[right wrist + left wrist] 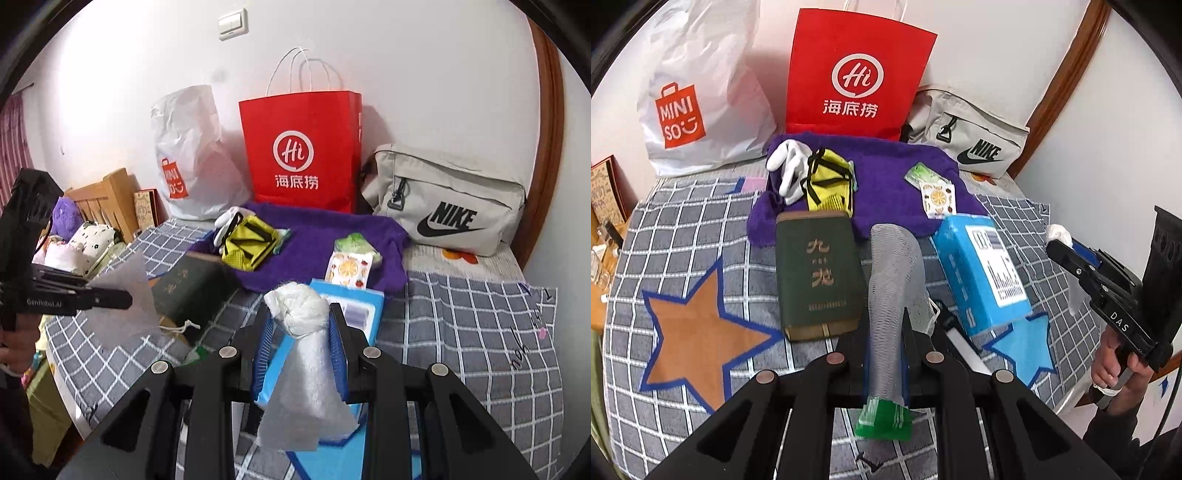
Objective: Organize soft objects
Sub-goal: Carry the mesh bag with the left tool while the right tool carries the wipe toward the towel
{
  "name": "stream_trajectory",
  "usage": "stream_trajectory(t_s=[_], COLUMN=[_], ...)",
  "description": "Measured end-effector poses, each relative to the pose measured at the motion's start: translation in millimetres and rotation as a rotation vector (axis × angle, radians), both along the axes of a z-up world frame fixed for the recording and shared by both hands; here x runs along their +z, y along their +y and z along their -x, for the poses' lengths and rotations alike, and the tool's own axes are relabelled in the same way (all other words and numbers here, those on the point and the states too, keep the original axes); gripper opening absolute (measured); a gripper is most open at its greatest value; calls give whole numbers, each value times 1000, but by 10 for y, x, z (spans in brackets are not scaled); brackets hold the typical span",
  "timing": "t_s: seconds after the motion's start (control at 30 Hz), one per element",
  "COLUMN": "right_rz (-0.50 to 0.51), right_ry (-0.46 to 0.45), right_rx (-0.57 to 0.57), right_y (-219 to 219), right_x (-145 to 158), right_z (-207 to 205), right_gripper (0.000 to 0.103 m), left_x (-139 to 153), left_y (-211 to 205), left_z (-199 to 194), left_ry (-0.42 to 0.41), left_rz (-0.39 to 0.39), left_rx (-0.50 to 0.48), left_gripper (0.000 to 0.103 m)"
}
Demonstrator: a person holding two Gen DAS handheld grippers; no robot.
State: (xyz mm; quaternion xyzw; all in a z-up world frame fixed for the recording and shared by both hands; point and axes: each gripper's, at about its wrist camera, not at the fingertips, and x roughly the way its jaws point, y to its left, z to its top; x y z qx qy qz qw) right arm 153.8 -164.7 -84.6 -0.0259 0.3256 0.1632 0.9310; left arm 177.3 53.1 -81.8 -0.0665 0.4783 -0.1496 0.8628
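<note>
Left tool (886,354) — clamped on a grey mesh cloth (892,280), lower centre of frame. Right tool (301,343) — clamped on a white cloth (299,354), held above the checked bed (461,332), lower centre.

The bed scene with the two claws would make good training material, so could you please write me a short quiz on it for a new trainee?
1. True or false: the left claw is shut on a grey mesh pouch.
2. What does the right claw grip?
A. a white cloth
B. a yellow sponge
C. a metal spoon
3. Fill in: the white glove lies on the ____ towel.

Key:
1. True: both fingers press its sides.
2. A: it bunches above the fingers and hangs below.
3. Purple: it lies beside the yellow pouch, before the red paper bag.
</note>
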Motion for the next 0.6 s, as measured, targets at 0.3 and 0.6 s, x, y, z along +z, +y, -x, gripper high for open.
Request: stream_trajectory(t_s=[0.3, 0.6], right_rz=[37, 51], right_ry=[-15, 30], right_rx=[23, 12], right_y=[84, 25], right_x=[90, 23], right_z=[-491, -1115], right_gripper=[30, 30], left_x=[-20, -107], left_y=[27, 43], left_z=[-478, -1027], left_ry=[-1, 21], left_rz=[4, 26], left_rx=[23, 51], left_gripper=[12, 12])
